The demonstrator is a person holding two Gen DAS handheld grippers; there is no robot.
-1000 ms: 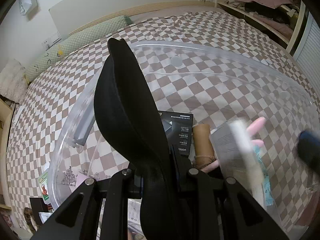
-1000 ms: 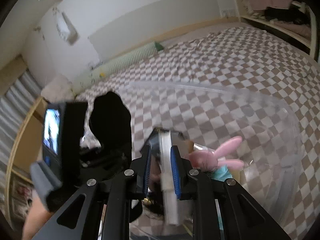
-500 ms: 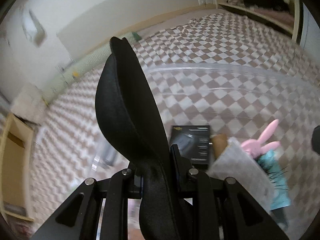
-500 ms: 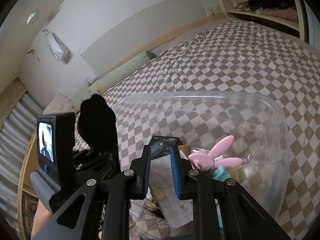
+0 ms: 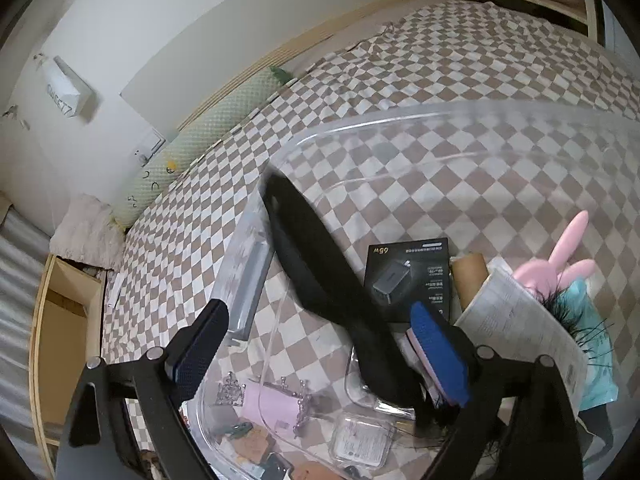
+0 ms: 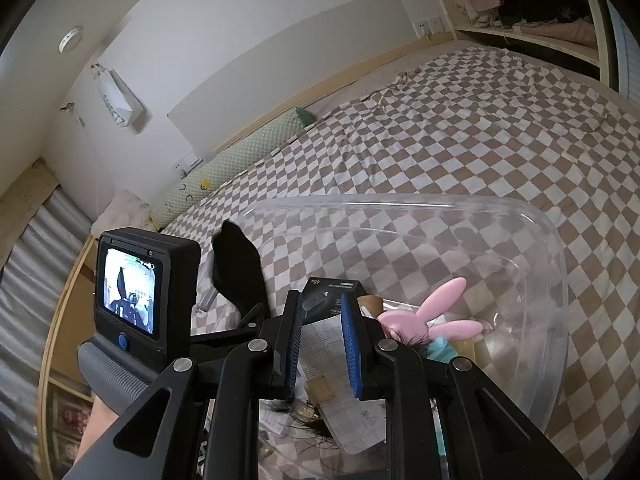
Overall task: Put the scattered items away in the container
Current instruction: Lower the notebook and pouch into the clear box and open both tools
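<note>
A clear plastic bin (image 5: pixel 400 120) (image 6: pixel 556 248) stands on the checked bed. In it lie a black charger box (image 5: pixel 412 276) (image 6: pixel 332 296), a pink bunny toy (image 5: pixel 568 252) (image 6: pixel 436 312), a paper sheet (image 5: pixel 516 320) (image 6: pixel 344 400) and a cardboard tube (image 5: pixel 468 276). A long black padded piece (image 5: pixel 316 280) (image 6: pixel 236 268) leans between my left gripper's spread fingers and the bin's left rim. My left gripper (image 5: pixel 316 344) is open. My right gripper (image 6: pixel 322 344) is open and empty above the paper.
A pink pouch (image 5: pixel 276 400), a small clear case (image 5: pixel 360 440) and small clips lie at the bin's near end. A green bolster pillow (image 5: pixel 208 144) lies along the wall. A wooden shelf (image 5: pixel 60 320) stands left of the bed.
My left gripper has opened and let go of the black piece, which now leans freely. My right gripper dropped the paper into the bin one second ago and stays open.
</note>
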